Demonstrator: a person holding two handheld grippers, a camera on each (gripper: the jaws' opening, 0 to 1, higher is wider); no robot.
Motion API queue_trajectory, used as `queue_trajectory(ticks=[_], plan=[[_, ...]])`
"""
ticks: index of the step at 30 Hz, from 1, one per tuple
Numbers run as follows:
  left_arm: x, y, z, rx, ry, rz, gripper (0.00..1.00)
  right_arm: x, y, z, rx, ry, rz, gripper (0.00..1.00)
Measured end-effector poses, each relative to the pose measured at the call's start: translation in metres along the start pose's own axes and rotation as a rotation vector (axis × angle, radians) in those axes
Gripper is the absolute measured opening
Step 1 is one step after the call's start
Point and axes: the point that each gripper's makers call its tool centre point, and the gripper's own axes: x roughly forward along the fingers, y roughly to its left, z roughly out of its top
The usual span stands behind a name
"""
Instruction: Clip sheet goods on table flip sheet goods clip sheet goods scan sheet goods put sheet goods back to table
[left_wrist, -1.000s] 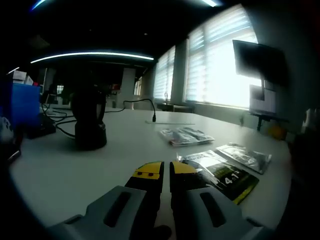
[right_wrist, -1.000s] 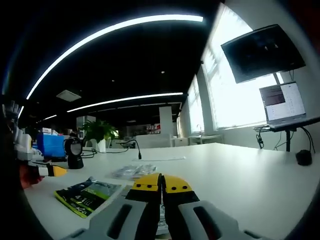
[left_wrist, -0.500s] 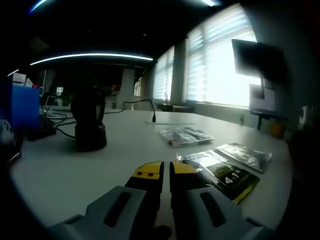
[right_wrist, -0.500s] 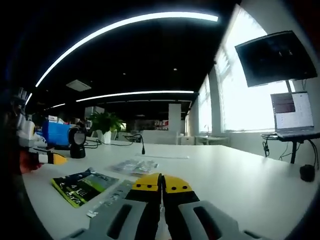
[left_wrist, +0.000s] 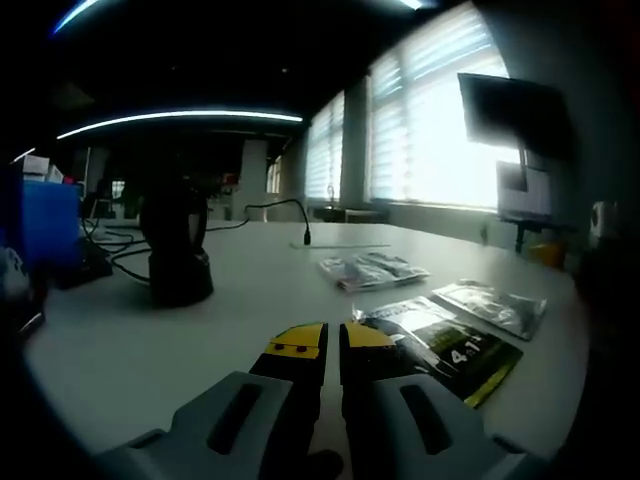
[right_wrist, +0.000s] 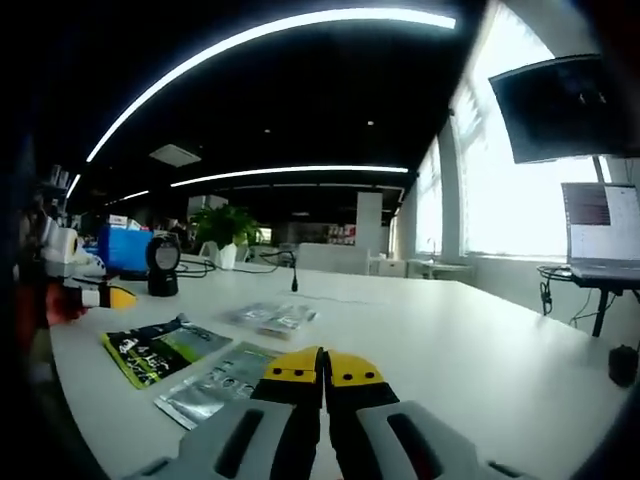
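Three flat sachets lie on the white table (left_wrist: 240, 300). A black and green one (left_wrist: 445, 350) (right_wrist: 160, 345) sits just right of my left gripper (left_wrist: 332, 337), which is shut with nothing in it. A silver sachet (left_wrist: 490, 305) (right_wrist: 220, 380) lies beyond the green one, just left of my right gripper (right_wrist: 322, 363), also shut and holding nothing. A clear packet (left_wrist: 368, 270) (right_wrist: 272, 317) rests farther out. A black stand scanner (left_wrist: 177, 245) (right_wrist: 160, 268) is upright at the left. The left gripper's yellow tip (right_wrist: 105, 296) shows at the left edge of the right gripper view.
A blue box (left_wrist: 40, 215) (right_wrist: 125, 262) and cables (left_wrist: 120, 255) sit behind the scanner. A gooseneck microphone (left_wrist: 295, 215) stands mid-table. A wall screen (right_wrist: 565, 95), a laptop (right_wrist: 600, 225) and bright blinds (left_wrist: 440, 140) are to the right. A plant (right_wrist: 225, 235) stands far back.
The right gripper view has swung, so the silver sachet now lies in full sight left of its jaws. The left gripper view has barely shifted. Nothing on the table moved.
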Motion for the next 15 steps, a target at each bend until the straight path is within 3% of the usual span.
queue_trajectory(ticks=[15], plan=[[0.0024,0.0048,0.0011,0.005,-0.008,-0.002,0.0,0.0074,0.0091,-0.0081,-0.084,0.074,0.159,0.0]])
